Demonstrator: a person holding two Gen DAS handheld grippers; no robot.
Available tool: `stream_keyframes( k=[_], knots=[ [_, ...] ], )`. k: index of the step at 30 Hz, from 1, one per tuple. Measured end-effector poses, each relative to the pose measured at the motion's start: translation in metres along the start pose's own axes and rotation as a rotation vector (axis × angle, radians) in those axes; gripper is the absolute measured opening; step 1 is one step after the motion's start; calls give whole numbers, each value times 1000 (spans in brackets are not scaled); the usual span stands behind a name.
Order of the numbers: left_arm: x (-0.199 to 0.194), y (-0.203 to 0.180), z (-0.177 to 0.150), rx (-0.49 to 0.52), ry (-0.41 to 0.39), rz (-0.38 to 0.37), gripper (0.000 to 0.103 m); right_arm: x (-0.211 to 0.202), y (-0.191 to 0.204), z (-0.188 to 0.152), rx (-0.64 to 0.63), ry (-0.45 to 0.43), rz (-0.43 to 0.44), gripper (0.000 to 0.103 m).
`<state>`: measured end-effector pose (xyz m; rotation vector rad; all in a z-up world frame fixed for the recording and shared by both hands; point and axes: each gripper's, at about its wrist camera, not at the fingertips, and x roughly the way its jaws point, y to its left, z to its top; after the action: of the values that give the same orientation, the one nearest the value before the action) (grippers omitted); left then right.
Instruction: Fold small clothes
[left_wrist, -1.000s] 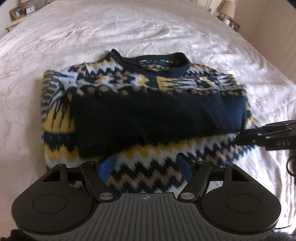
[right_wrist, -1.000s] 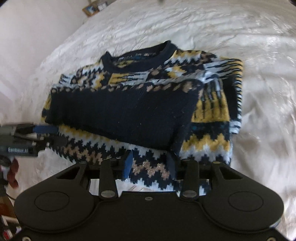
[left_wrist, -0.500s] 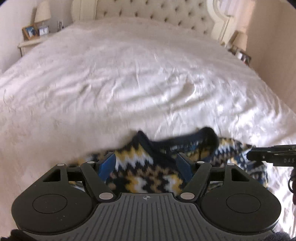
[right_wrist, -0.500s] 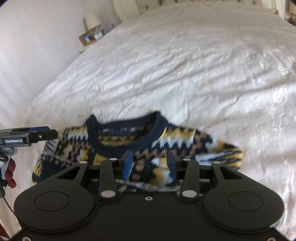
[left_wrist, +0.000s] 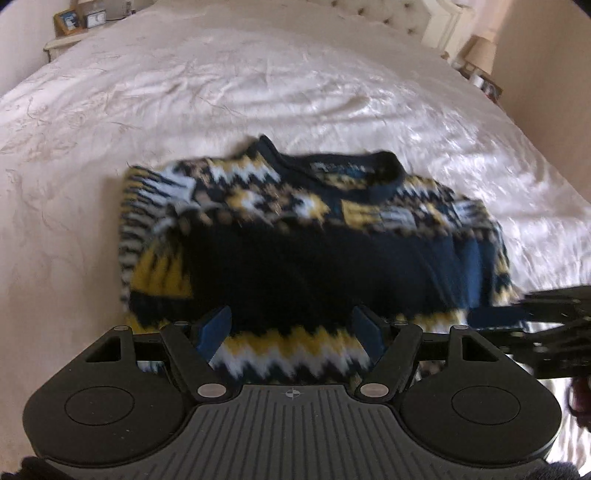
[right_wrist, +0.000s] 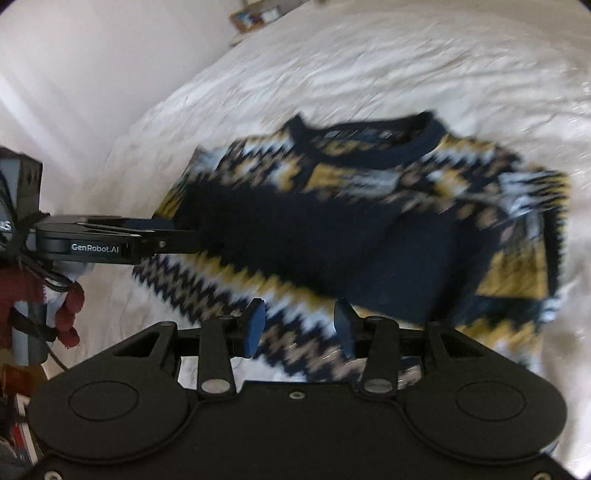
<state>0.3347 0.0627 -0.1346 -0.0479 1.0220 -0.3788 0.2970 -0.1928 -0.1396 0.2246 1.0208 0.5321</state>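
Observation:
A navy, yellow and white patterned sweater (left_wrist: 314, 266) lies folded on the white bed, collar at the far side, sleeves folded across the chest. My left gripper (left_wrist: 291, 332) hangs open over the zigzag hem at the near edge, its blue pads wide apart and pressing on nothing. My right gripper (right_wrist: 299, 326) is also open over the hem of the sweater (right_wrist: 351, 240), with a narrower gap. Each gripper shows in the other's view: the left gripper (right_wrist: 177, 236) at the sweater's left side, the right gripper (left_wrist: 495, 317) at its right side. Both views are motion-blurred.
The white quilted bedspread (left_wrist: 258, 92) stretches all round the sweater. A nightstand with a photo frame (left_wrist: 70, 26) stands far left, a lamp (left_wrist: 480, 55) far right, by the headboard (left_wrist: 406, 14). A hand in a dark red sleeve (right_wrist: 68, 314) holds the left gripper.
Half a second ago both grippers were further forward over the collar; now they are back over the near hem, about where they were a second ago. The sweater lies as before.

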Motion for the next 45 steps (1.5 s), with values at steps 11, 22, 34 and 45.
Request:
stream_keyframes(
  k=[11,22,34,45],
  knots=[
    [16,-12,-5,85,27,-45,71,29,-17,47,-120,-49,-138,51],
    [43,-19,6,226,63,-42,71,21,-45,81,-36,-120,-139,51],
    [61,-5,112,191,-93,10,71,22,-77,120,22,-144,-148,52],
    [46,38,143,-7,-175,48,71,-19,-113,103,140,-226,-219,56]
  ],
)
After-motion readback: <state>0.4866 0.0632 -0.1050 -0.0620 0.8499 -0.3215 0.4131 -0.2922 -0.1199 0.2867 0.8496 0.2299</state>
